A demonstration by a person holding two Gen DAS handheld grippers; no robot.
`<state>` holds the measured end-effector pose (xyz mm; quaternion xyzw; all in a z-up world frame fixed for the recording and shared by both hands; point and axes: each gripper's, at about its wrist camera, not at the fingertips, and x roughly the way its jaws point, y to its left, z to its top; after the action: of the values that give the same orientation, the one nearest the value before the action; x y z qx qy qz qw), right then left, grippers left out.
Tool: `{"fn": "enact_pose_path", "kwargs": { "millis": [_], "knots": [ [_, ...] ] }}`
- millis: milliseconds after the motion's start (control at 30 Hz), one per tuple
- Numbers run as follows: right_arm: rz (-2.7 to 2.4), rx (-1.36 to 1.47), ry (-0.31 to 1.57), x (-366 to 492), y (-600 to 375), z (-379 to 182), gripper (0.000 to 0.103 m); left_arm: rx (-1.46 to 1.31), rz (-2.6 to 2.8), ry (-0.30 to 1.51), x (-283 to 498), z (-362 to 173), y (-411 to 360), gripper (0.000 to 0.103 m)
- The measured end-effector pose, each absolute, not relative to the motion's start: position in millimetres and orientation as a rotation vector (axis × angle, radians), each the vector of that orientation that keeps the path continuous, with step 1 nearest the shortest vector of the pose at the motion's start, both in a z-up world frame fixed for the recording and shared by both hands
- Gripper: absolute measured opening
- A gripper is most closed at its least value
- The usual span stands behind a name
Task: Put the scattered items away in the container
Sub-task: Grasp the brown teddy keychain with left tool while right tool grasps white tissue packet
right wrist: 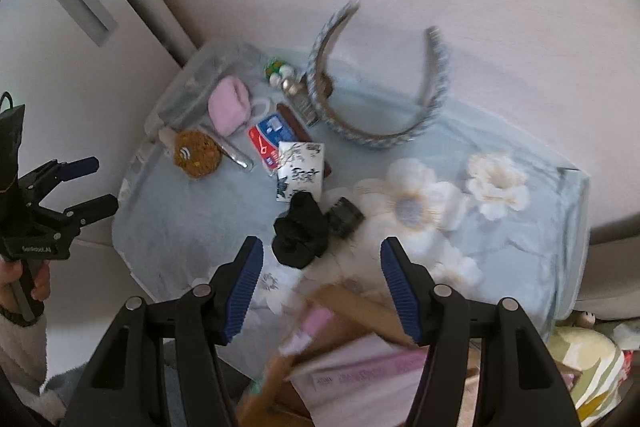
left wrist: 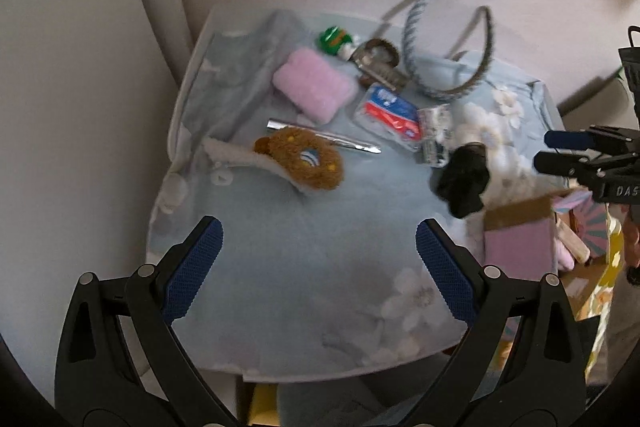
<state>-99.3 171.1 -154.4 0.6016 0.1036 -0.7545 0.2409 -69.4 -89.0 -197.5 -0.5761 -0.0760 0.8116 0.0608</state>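
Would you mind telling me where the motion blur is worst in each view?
Left wrist view: headbands at the far edge smear most, black scrunchie soft. Right wrist view: cardboard box below the open right claw streaks badly; headbands ghosted.

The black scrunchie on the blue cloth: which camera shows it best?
The right wrist view shows the black scrunchie best: whole, unobstructed, just ahead of the open right gripper. The left wrist view shows it far to the right, blurred and darker, so its folds are hard to tell.
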Motion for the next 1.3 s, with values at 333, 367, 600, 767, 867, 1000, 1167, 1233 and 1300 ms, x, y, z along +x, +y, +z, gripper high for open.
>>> {"fn": "enact_pose_path", "kwargs": {
  "millis": [333,367,600,767,867,1000,1167,1233,1300],
  "knots": [
    [-1.943,1.866,0.301,-147,121,-227,0.057,-1.910,2.341,-0.398,-119,-262,-93,0.097],
    [-1.935,1.880,0.295,-149,119,-232,0.057,-1.917,2.334,-0.409,-121,-266,-93,0.097],
    [-1.900,1.946,0.260,-158,113,-259,0.057,-1.947,2.304,-0.543,-129,-289,-102,0.098],
    [-1.884,1.951,0.251,-158,112,-267,0.057,-1.940,2.316,-0.561,-131,-288,-100,0.097],
    [-1.887,1.934,0.264,-155,110,-268,0.057,-1.934,2.334,-0.542,-129,-286,-97,0.092],
    [-1.873,1.932,0.294,-150,108,-269,0.046,-1.917,2.349,-0.543,-123,-282,-96,0.069],
    [-1.888,1.938,0.277,-146,112,-268,0.043,-1.897,2.280,-0.671,-115,-281,-101,0.041],
    [-1.901,1.945,0.260,-144,115,-267,0.043,-1.895,2.289,-0.669,-111,-277,-101,0.039],
    [-1.907,1.943,0.255,-141,119,-265,0.043,-1.893,2.304,-0.663,-106,-274,-102,0.036]
  ]
}}
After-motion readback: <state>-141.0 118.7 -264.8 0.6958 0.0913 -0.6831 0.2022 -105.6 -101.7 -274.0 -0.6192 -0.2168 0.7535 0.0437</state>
